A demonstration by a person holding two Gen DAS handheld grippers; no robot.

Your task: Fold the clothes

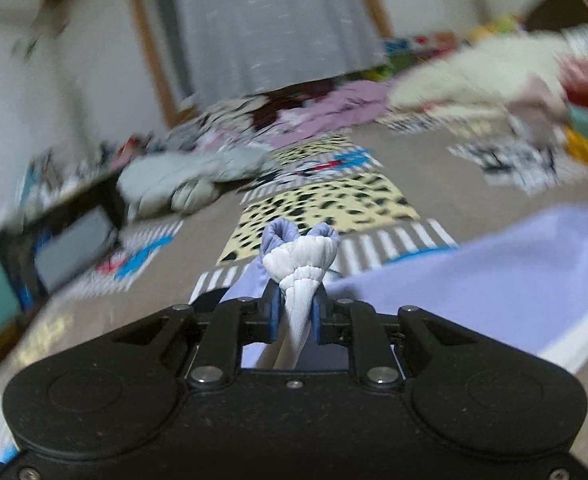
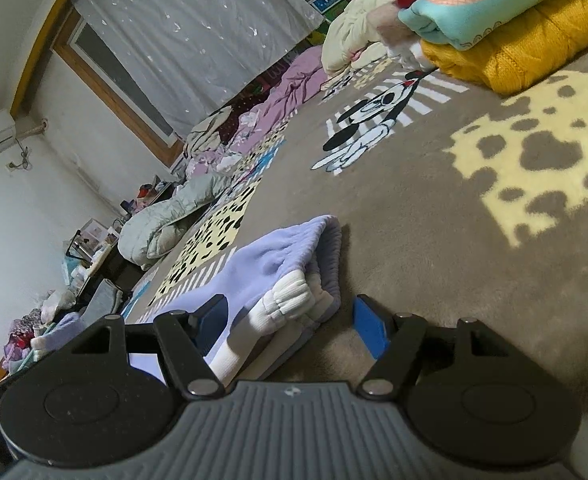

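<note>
Garment (image 2: pixel 278 256) on blanket (image 2: pixel 454 208), between claws.

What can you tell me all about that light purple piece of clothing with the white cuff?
The light purple garment looks soft and fleecy, with a ribbed white cuff and white trim. It lies partly on the brown patterned blanket. In the left wrist view, the left gripper is shut on a bunched white cuff end, pleating it between the blue pads. The right gripper is open around the other cuff, its pads not pressing it.
</note>
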